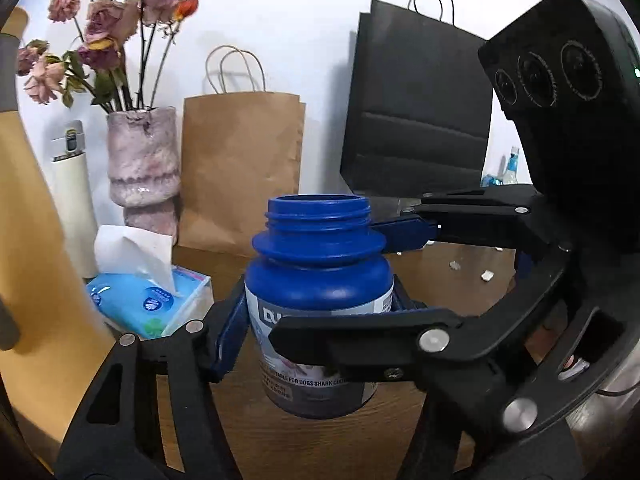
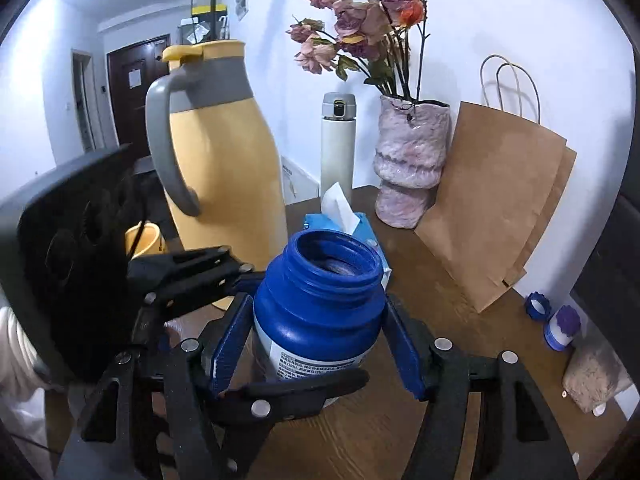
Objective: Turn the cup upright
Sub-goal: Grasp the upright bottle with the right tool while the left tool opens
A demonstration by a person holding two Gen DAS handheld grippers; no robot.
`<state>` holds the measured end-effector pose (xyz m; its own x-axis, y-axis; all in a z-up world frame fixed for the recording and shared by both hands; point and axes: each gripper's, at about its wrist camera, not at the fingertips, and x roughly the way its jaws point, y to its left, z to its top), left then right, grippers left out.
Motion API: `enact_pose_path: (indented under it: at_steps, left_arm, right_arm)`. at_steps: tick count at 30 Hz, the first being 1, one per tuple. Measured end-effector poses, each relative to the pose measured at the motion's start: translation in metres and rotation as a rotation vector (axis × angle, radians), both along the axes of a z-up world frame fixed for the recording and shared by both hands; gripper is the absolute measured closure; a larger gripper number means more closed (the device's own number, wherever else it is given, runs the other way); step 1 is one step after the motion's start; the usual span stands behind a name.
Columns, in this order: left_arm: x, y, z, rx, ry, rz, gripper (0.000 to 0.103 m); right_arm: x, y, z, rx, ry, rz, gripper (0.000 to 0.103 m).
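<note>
The cup is a blue plastic jar (image 1: 318, 292) with a white label and an open threaded mouth. It stands upright on the wooden table (image 1: 440, 276). My left gripper (image 1: 316, 320) is shut on the jar's body. My right gripper (image 2: 316, 344) also brackets the jar (image 2: 316, 304) from the other side; its blue pads (image 2: 228, 344) lie along the jar's sides, and I cannot tell whether they press on it. The right gripper's fingers (image 1: 404, 232) show in the left wrist view, one at the jar's neck, one across its label.
A blue tissue pack (image 1: 148, 300) lies left of the jar. Behind stand a pink vase of dried roses (image 1: 142, 168), a white flask (image 1: 74, 200), a yellow jug (image 2: 218, 148), a brown paper bag (image 1: 240, 168) and a black bag (image 1: 416, 120). Small blue-capped items (image 2: 560, 326) sit at the right.
</note>
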<state>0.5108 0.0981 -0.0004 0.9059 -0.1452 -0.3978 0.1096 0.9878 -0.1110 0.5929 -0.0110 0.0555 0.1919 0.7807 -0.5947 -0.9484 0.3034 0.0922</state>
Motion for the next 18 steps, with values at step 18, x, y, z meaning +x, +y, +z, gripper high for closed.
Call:
enact_pose_path:
  at_steps: [18]
  left_arm:
    - [-0.087,-0.019,-0.012,0.075,-0.069,0.112,0.043]
  right_arm:
    - [-0.065,-0.010,-0.031,0.153,0.213,-0.023,0.035]
